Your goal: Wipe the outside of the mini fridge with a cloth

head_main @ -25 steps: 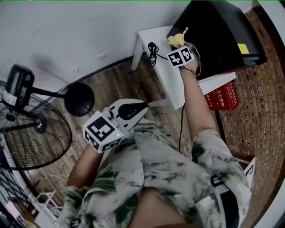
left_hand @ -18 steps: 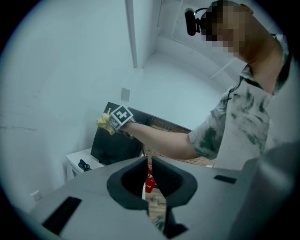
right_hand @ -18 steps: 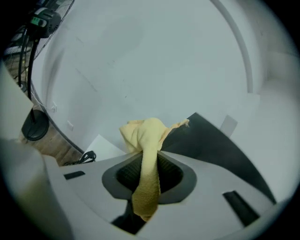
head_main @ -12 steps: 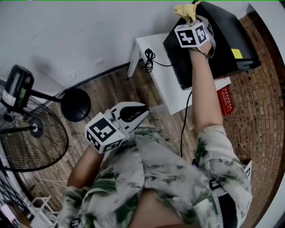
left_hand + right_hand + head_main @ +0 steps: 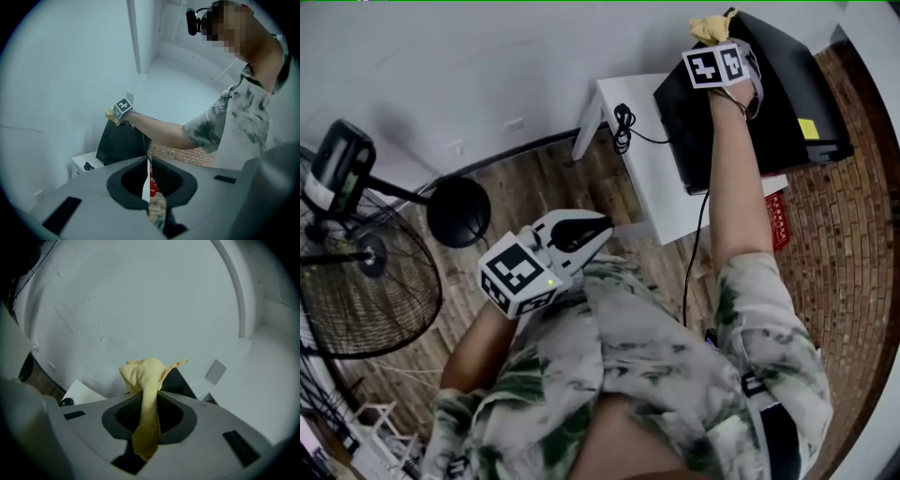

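While clamped, cloth [image 5: 709,27] perhaps touches fridge [image 5: 789,92].

Cloth [image 5: 145,380]: pale yellow. Mini fridge [image 5: 787,75]: black, small yellow sticker [image 5: 811,128]. Table [image 5: 652,169]: white. Box [image 5: 776,220]: red. Shirt [image 5: 647,366]: white, mottled green. Floor [image 5: 553,187]: brown wood planks, reddish brick pattern at right. Left claw [image 5: 598,225]: pale grey, cube of black-and-white square markers.
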Motion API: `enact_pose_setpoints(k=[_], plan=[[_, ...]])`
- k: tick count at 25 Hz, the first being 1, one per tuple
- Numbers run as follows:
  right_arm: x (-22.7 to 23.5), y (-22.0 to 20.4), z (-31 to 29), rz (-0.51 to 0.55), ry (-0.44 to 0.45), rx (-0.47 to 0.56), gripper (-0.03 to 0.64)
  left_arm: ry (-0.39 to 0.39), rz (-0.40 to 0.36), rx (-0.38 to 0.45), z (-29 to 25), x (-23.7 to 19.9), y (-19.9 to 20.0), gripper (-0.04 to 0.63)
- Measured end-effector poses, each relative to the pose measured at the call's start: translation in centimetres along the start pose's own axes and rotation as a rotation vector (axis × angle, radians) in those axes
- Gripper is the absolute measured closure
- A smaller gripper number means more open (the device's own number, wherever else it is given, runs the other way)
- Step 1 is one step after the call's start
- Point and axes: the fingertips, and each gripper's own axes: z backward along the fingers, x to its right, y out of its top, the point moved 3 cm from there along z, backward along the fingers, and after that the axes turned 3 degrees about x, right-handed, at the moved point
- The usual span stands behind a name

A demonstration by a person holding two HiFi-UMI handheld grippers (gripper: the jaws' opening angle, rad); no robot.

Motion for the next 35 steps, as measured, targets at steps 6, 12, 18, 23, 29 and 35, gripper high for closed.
enact_pose_setpoints(k=[6, 12, 18, 23, 29, 35], plan=[[-4.4, -3.1, -2.9, -0.023, 0.081, -0.071, 0.531, 0.022, 0.019, -0.006, 0.2, -1.2, -0.3, 0.566], [-8.7, -5.8, -5.3, -0.018, 0.153, -0.121, 0.531, 0.047, 0.031, -0.013, 0.1, -2.4, -0.4, 0.566], [-13.3, -8.0, -7.4, -0.044, 0.224, -0.165, 0.531, 0.079, 0.057, -0.033, 0.2, -3.5, -1.0, 0.566], [-17.7, -10.2, -9.3, -0.059, 0.301, -0.213, 0.531, 0.122, 0.081, -0.044, 0.6, -4.6, -1.1, 0.566], [-22.0, -12.4, -11.4, -0.058, 0.376, -0.255, 0.531, 0.164, 0.115, -0.071, 0.5, -5.9, -1.6, 0.566], [-26.0, -14.5, -12.7, -0.103, 0.465, -0.288, 0.531, 0.195, 0.130, -0.099, 0.3, -7.1, -2.0, 0.566]])
